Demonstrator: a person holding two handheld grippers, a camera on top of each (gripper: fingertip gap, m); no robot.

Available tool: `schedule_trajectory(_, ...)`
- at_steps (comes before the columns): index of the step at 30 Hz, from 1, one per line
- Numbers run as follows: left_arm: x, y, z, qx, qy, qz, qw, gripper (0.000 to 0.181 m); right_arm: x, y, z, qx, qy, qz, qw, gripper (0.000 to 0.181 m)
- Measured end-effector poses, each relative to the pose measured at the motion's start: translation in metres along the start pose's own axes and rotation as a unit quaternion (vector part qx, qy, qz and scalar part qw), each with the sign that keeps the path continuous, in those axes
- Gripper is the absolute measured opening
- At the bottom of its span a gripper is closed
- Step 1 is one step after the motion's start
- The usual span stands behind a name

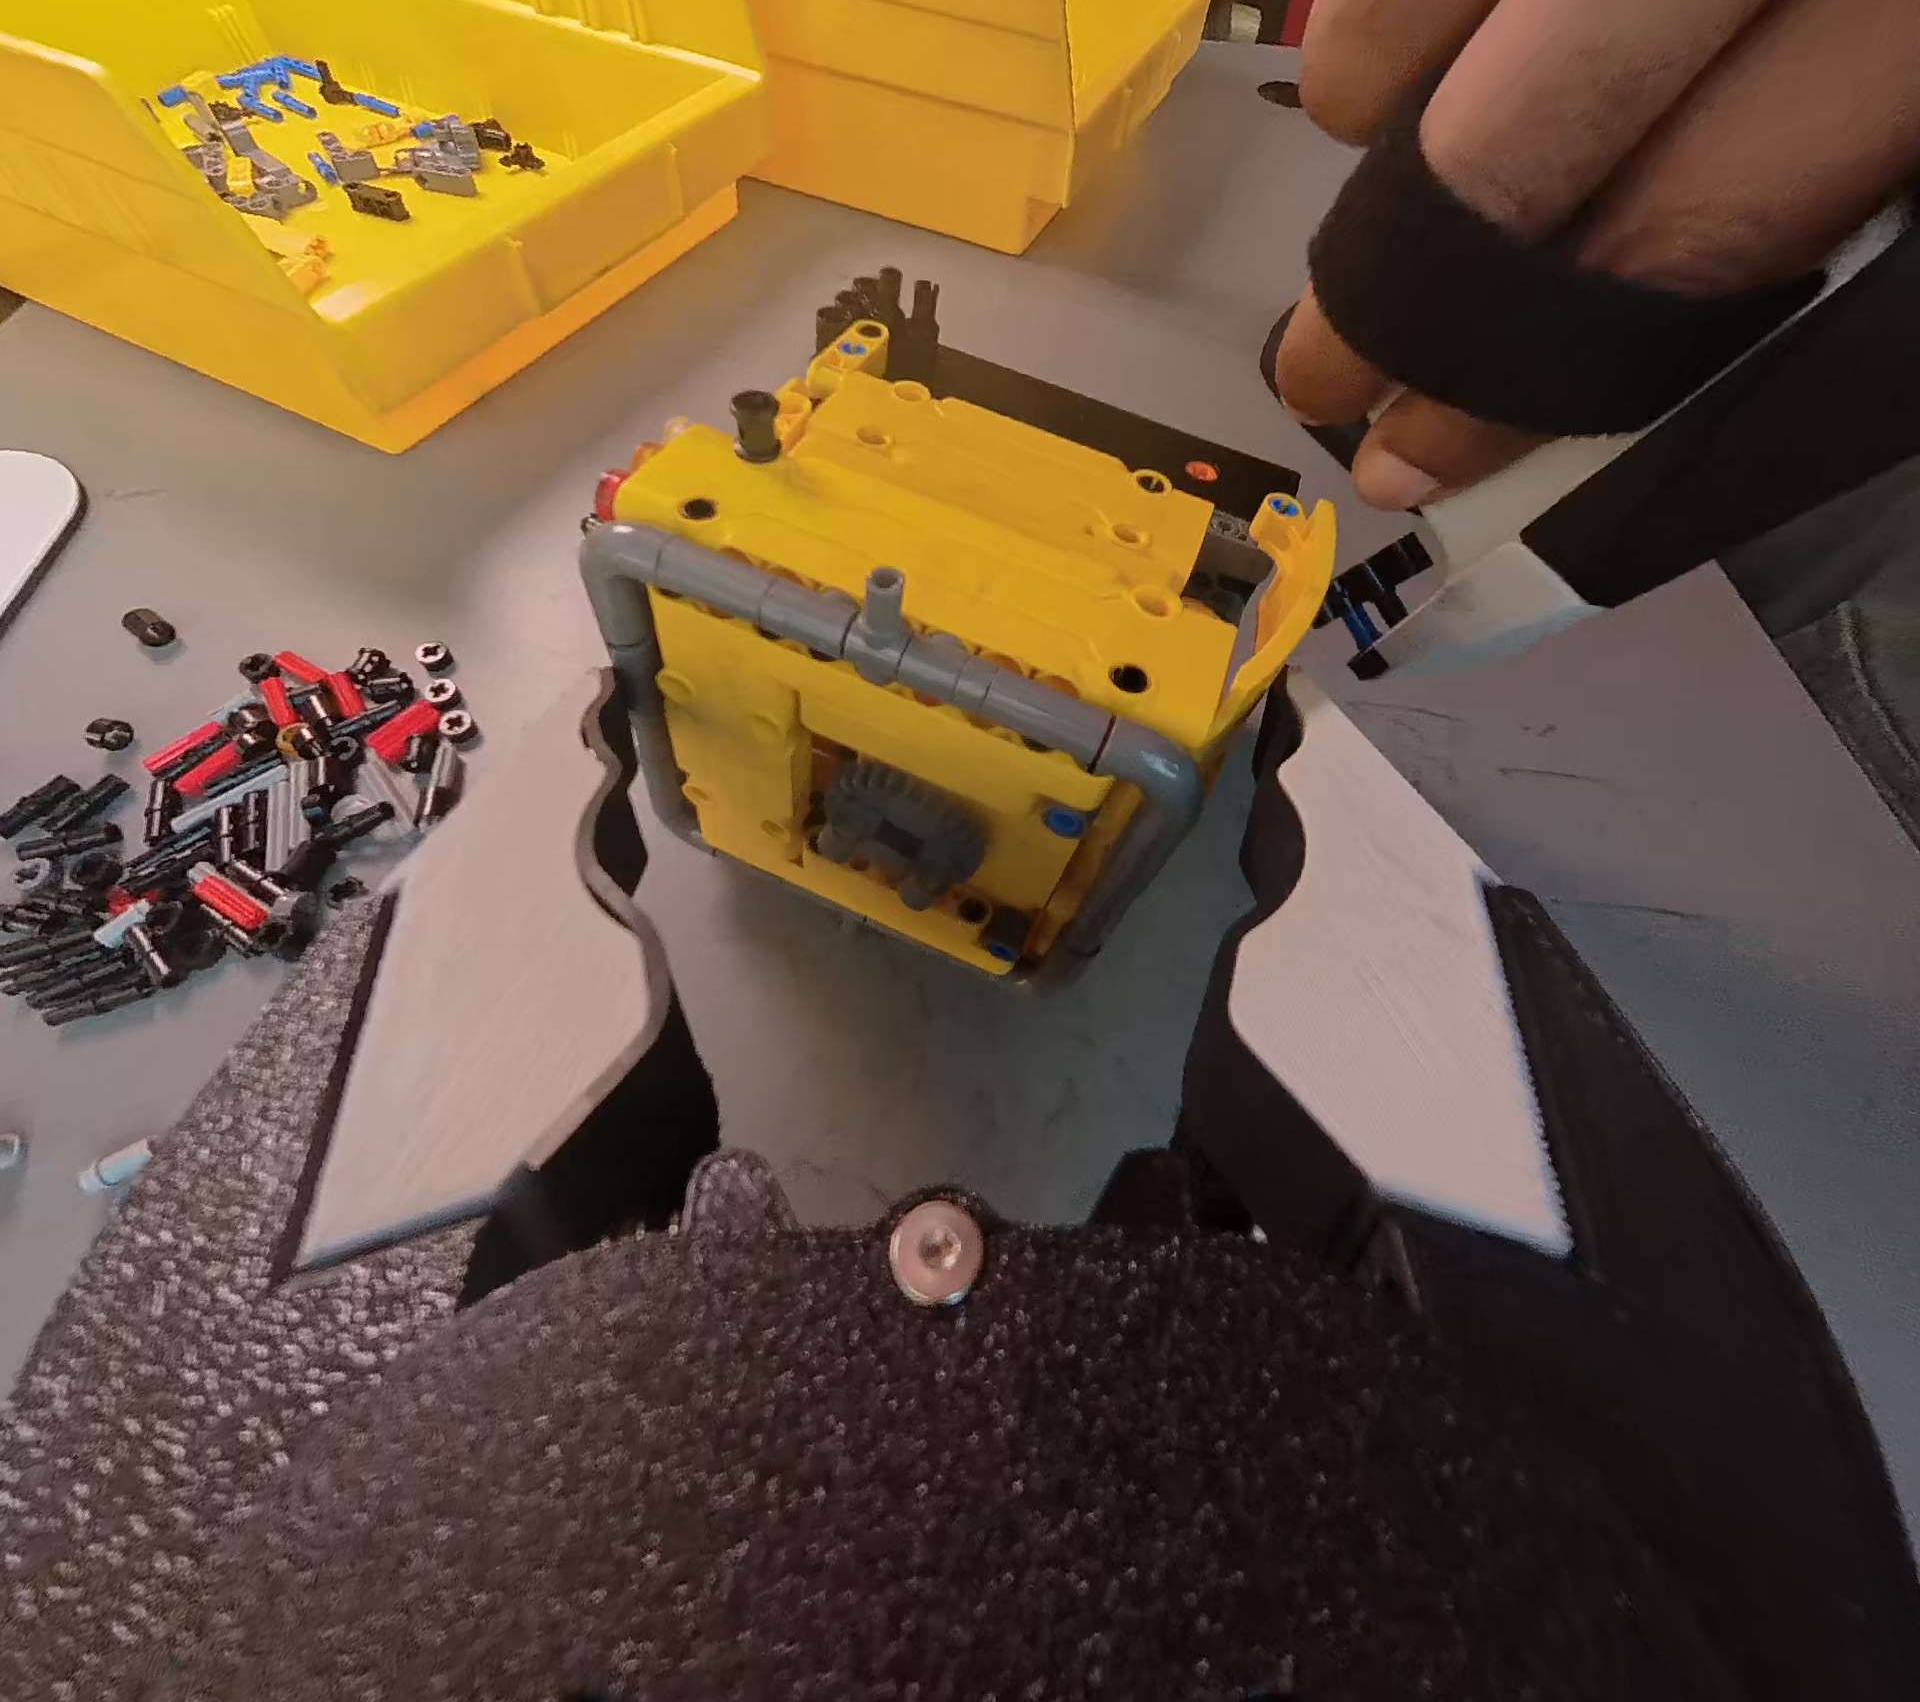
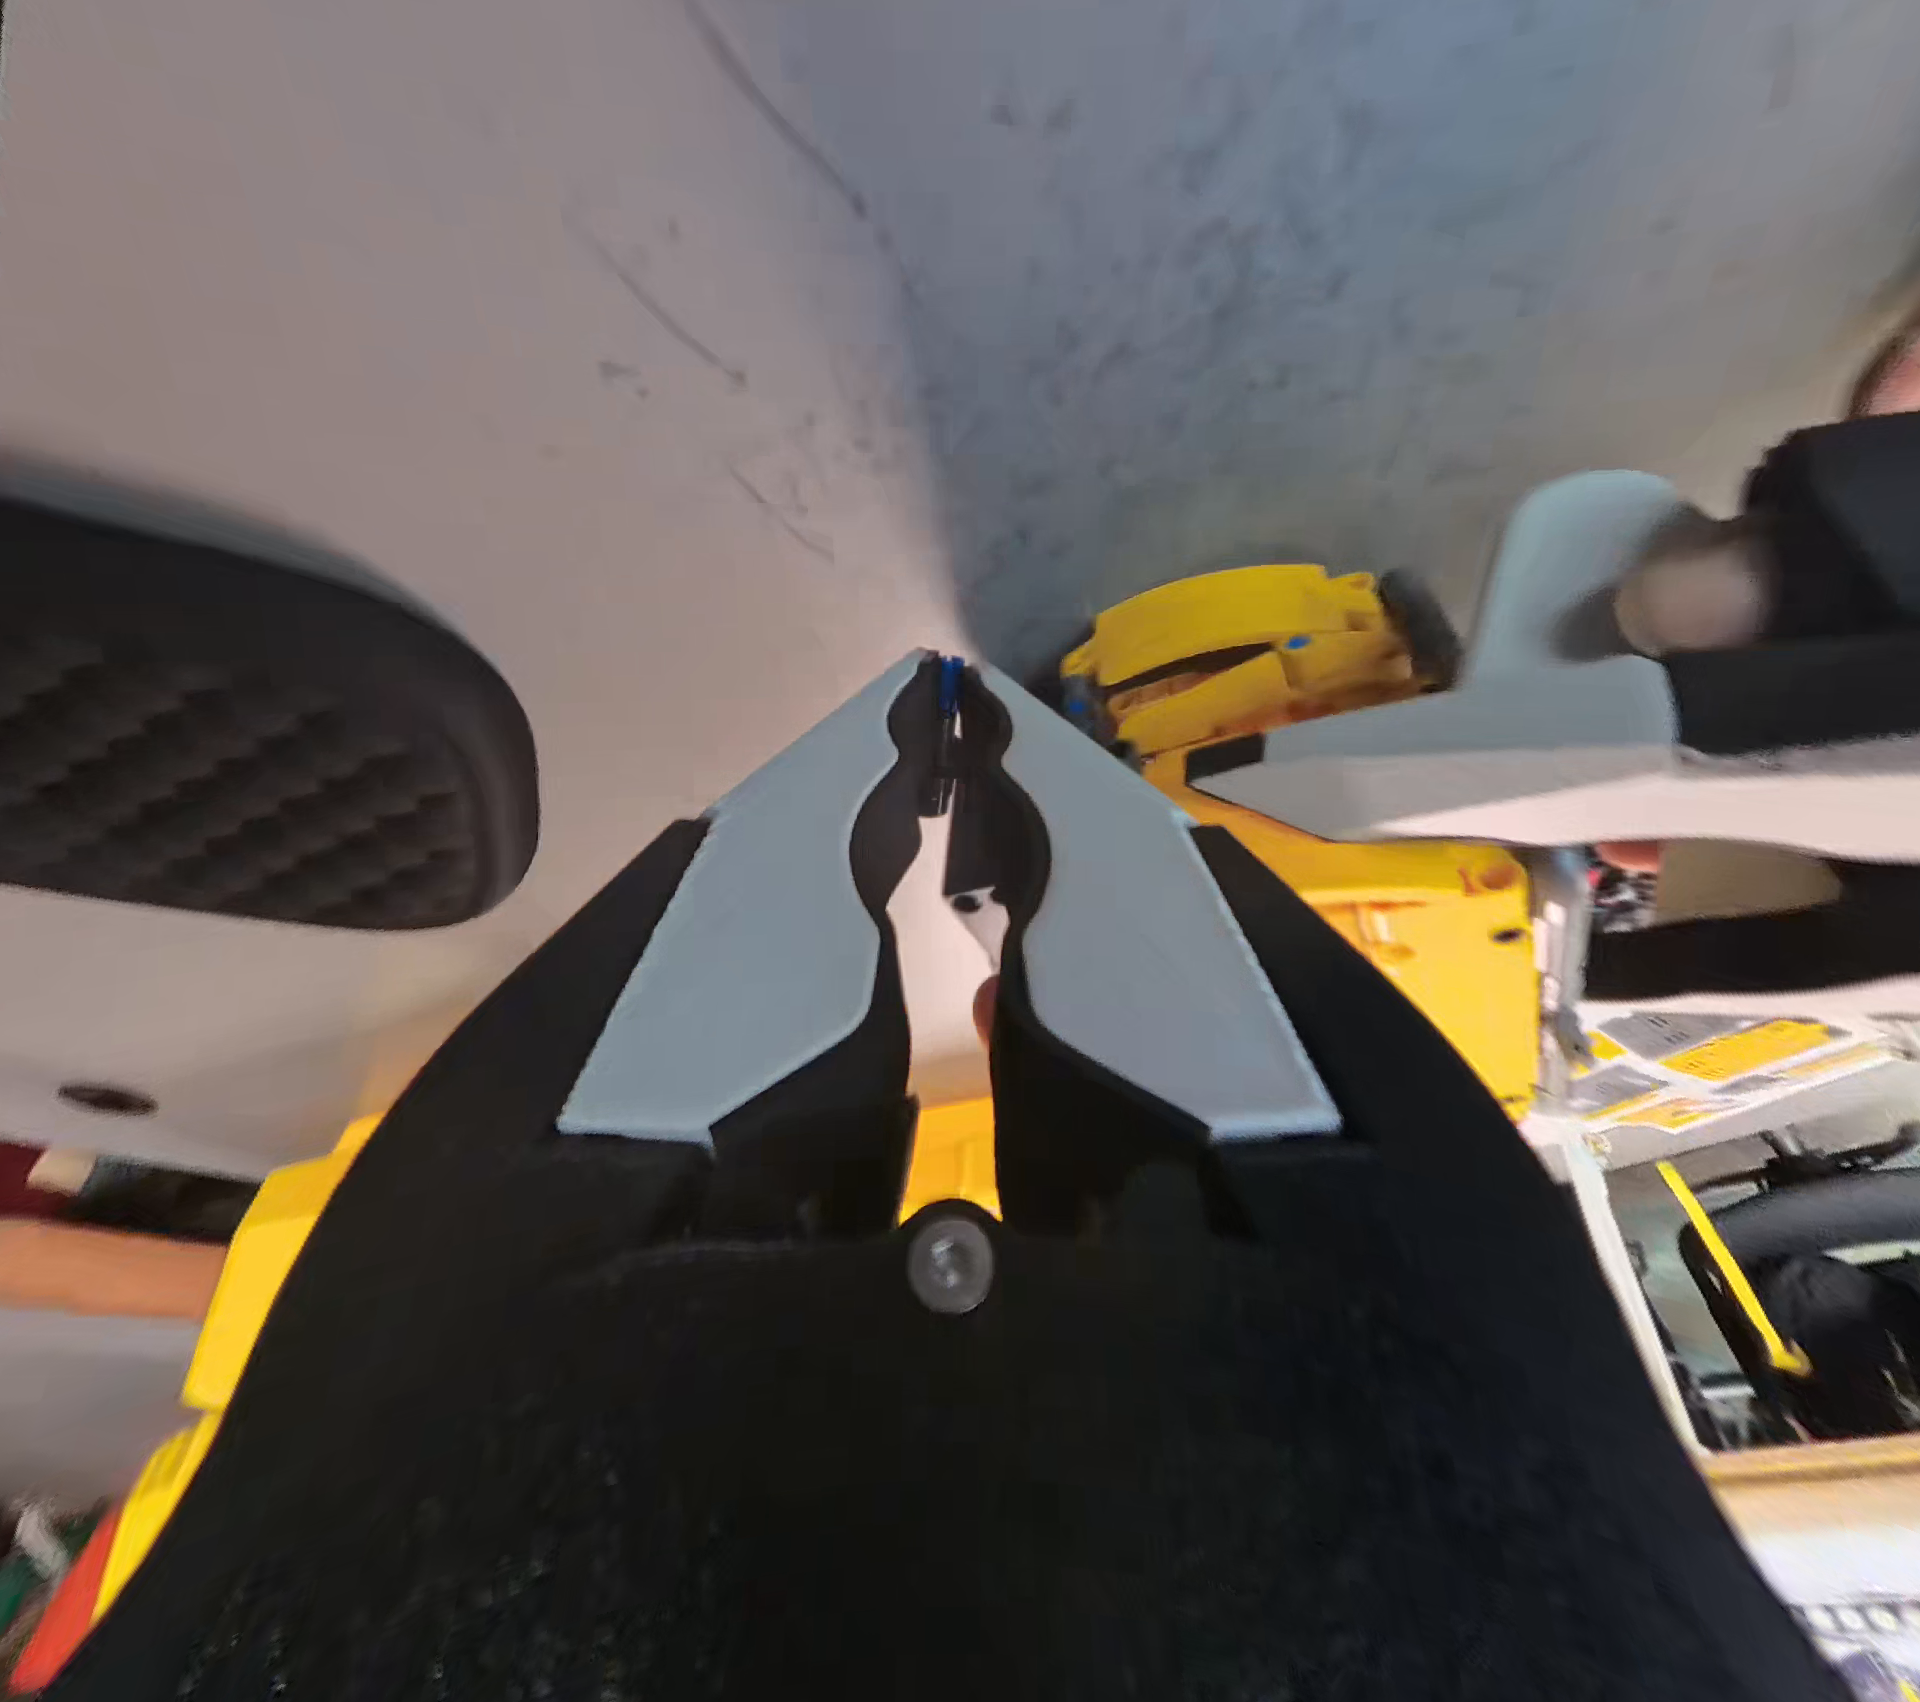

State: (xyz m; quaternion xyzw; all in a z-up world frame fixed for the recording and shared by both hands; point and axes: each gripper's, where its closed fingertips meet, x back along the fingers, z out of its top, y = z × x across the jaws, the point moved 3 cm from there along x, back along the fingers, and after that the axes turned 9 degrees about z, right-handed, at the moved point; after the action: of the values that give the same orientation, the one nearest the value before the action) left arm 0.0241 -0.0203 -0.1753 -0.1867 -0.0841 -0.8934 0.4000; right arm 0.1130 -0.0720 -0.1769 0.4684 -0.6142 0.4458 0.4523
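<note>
Far left on the grey table (image 1: 1558, 821), a loose pile of black, red and grey pins (image 1: 208, 821); behind it a yellow bin (image 1: 582, 218) with small blue and grey parts inside, and a second yellow bin (image 1: 935, 42) beside it.

Centre: the left gripper (image 1: 940, 779) has its jaws wide, one white finger on each side of the yellow brick model (image 1: 894, 665). Both are close to it; I cannot tell whether they touch.

Right: the right gripper (image 2: 940, 686), a hand (image 1: 1621, 94) on it, has its jaws nearly closed, pinching a small black and blue connector piece (image 2: 943, 733) at the tips, just beside the model's right flap (image 1: 1283, 603).

Judgement: bracing the model firmly and lining the piece square to its hole would count most; the tip grip looks thin, so twisting could lose it.
</note>
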Motion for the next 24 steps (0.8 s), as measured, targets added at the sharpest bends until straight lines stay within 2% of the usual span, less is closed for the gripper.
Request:
schedule_trajectory(4,0.001,0.000,0.000,-0.002,-0.001,-0.001,1.000,0.118,0.030,0.014,0.000,-0.035,0.072,-0.032,0.996,0.002)
schedule_trajectory(7,0.002,0.000,-0.001,-0.005,-0.001,0.000,1.000,0.118,0.046,0.012,0.002,-0.070,0.155,-0.047,0.984,0.002)
schedule_trajectory(9,0.005,0.000,-0.001,-0.013,0.002,-0.001,1.000,0.115,0.059,0.012,0.007,-0.105,0.241,-0.067,0.962,0.003)
schedule_trajectory(11,0.013,-0.002,0.002,-0.026,0.019,0.001,0.999,0.116,0.076,0.015,0.005,-0.142,0.331,-0.108,0.927,0.003)
schedule_trajectory(14,0.033,-0.007,0.016,-0.042,0.061,0.011,0.997,0.106,0.109,0.014,0.000,-0.192,0.482,-0.165,0.839,0.003)
schedule_trajectory(16,0.052,0.001,0.035,-0.040,0.117,-0.010,0.992,0.083,0.134,0.010,-0.005,-0.214,0.590,-0.191,0.754,0.004)
schedule_trajectory(18,0.072,0.025,0.058,-0.012,0.180,-0.088,0.980,0.063,0.156,0.004,-0.013,-0.218,0.689,-0.207,0.660,0.003)
schedule_trajectory(20,0.089,0.050,0.081,0.027,0.232,-0.171,0.957,0.046,0.167,-0.004,-0.017,-0.206,0.759,-0.206,0.583,0.003)
schedule_trajectory(22,0.099,0.068,0.096,0.061,0.264,-0.230,0.935,0.040,0.171,-0.011,-0.017,-0.182,0.801,-0.201,0.534,0.003)
schedule_trajectory(24,0.103,0.082,0.103,0.077,0.274,-0.274,0.919,0.036,0.172,-0.015,-0.013,-0.156,0.827,-0.191,0.504,0.003)
